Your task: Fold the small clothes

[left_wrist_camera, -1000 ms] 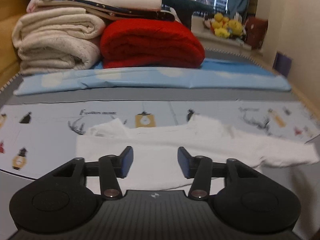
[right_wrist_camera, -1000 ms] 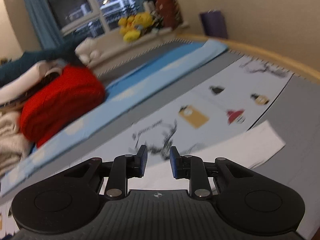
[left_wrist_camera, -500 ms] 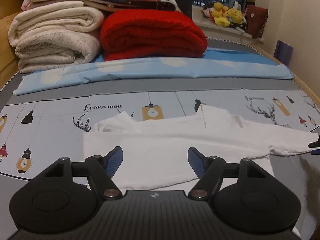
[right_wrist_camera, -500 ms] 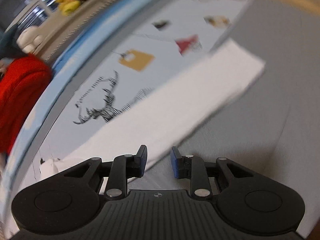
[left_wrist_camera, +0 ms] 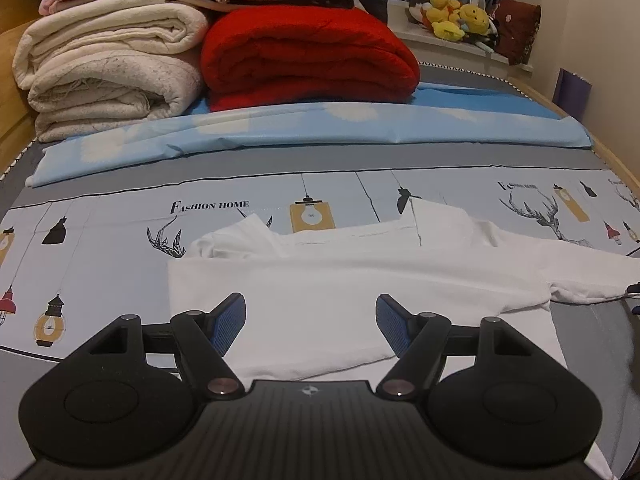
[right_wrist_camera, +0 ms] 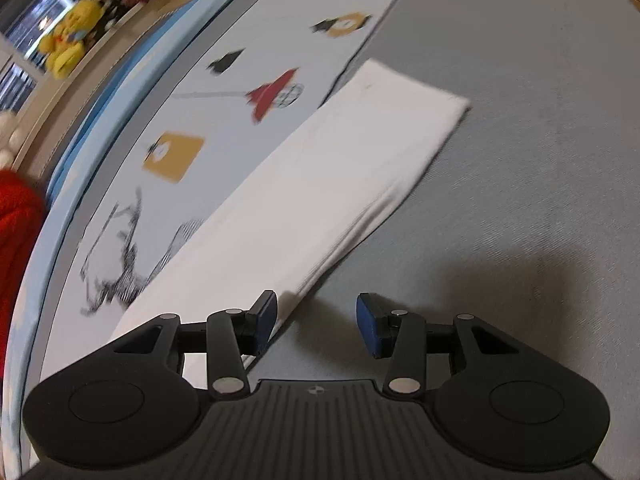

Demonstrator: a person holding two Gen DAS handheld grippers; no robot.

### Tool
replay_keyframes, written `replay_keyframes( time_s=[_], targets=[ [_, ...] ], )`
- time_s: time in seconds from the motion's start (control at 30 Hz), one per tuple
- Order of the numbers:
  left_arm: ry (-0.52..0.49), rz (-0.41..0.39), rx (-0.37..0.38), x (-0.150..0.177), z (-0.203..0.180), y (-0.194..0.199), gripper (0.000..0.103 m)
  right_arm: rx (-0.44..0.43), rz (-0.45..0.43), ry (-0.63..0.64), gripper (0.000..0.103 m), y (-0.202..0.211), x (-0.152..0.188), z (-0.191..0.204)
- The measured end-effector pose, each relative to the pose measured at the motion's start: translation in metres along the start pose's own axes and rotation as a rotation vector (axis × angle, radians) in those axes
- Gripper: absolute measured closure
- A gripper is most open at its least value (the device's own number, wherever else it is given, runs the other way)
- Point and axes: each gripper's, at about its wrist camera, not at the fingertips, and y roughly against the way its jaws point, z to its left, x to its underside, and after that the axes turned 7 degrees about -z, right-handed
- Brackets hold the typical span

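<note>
While both tongs (left_wrist_camera: 311,322) (right_wrist_camera: 317,322) gape empty: white shirt (left_wrist_camera: 340,280) flat, collar away, sleeves crosswise.

words on the bed sheet

i can read "fashion home" in dark letters on the pale printed sheet (left_wrist_camera: 120,240), left of a yellow lamp picture. the same words sit far right too, but they are tiny and blurry there.

bare grey sheet (right_wrist_camera: 520,160) rt of sleeve (right_wrist_camera: 320,184); blanket stacks (left_wrist_camera: 308,52) far back

White shirt (left_wrist_camera: 320,296); red blanket (left_wrist_camera: 308,56); lamp-print sheet (left_wrist_camera: 120,216).
</note>
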Motion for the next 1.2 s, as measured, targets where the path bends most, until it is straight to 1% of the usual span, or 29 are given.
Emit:
replay_keyframes(
  time_s=[0.17,0.27,0.33,0.53,0.57,0.6,0.63,0.7,0.73,0.8,0.87,0.93,0.97,1.0,1.07,1.1,1.17,1.2],
  targets=[
    [0.004,0.026,-0.013,0.002,0.0,-0.007,0.026,-0.039,-0.029,-0.114,0.058,-0.003,-0.01,-0.018],
    [0.0,0.028,-0.01,0.003,-0.003,-0.009,0.026,-0.026,-0.06,-0.16,0.058,-0.004,-0.014,-0.027],
    [-0.007,0.029,-0.009,0.003,-0.006,-0.009,0.026,-0.033,-0.075,-0.201,0.059,-0.006,-0.016,-0.032],
    [-0.02,0.038,-0.008,0.006,-0.009,-0.012,0.026,-0.046,-0.114,-0.256,0.06,-0.013,-0.023,-0.038],
    [-0.019,0.039,-0.009,0.006,-0.009,-0.013,0.026,-0.045,-0.114,-0.263,0.063,-0.015,-0.024,-0.039],
    [-0.017,0.039,-0.009,0.005,-0.009,-0.013,0.026,-0.043,-0.116,-0.267,0.072,-0.017,-0.025,-0.04],
    [-0.016,0.038,-0.01,0.005,-0.009,-0.013,0.026,-0.038,-0.115,-0.266,0.085,-0.019,-0.025,-0.04],
    [-0.014,0.036,-0.012,0.004,-0.007,-0.012,0.026,-0.03,-0.111,-0.267,0.097,-0.023,-0.026,-0.04],
    [-0.014,0.034,-0.013,0.004,-0.006,-0.012,0.026,-0.026,-0.116,-0.268,0.099,-0.022,-0.026,-0.04],
    [-0.009,0.029,-0.027,0.003,-0.001,-0.01,0.026,-0.001,-0.146,-0.255,0.099,-0.018,-0.026,-0.035],
    [-0.001,0.024,-0.046,0.001,0.006,-0.009,0.026,0.026,-0.191,-0.197,0.1,-0.009,-0.026,-0.019],
    [0.019,0.021,-0.073,-0.001,0.018,-0.007,0.026,0.075,-0.262,-0.053,0.1,0.004,-0.023,0.013],
    [0.035,0.02,-0.086,-0.002,0.025,-0.005,0.026,0.088,-0.304,0.032,0.1,0.013,-0.02,0.033],
    [0.054,0.019,-0.101,-0.003,0.032,-0.004,0.026,0.081,-0.349,0.117,0.1,0.023,-0.015,0.056],
    [0.105,0.019,-0.135,-0.005,0.053,0.0,0.026,0.026,-0.425,0.274,0.1,0.046,0.003,0.102],
    [0.133,0.021,-0.15,-0.007,0.063,0.002,0.026,-0.024,-0.453,0.358,0.1,0.062,0.017,0.13],
    [0.207,0.021,-0.177,-0.009,0.087,0.008,0.026,-0.133,-0.461,0.477,0.1,0.093,0.046,0.175],
    [0.243,0.019,-0.187,-0.01,0.099,0.011,0.026,-0.207,-0.471,0.535,0.1,0.113,0.067,0.198]
  ],
)
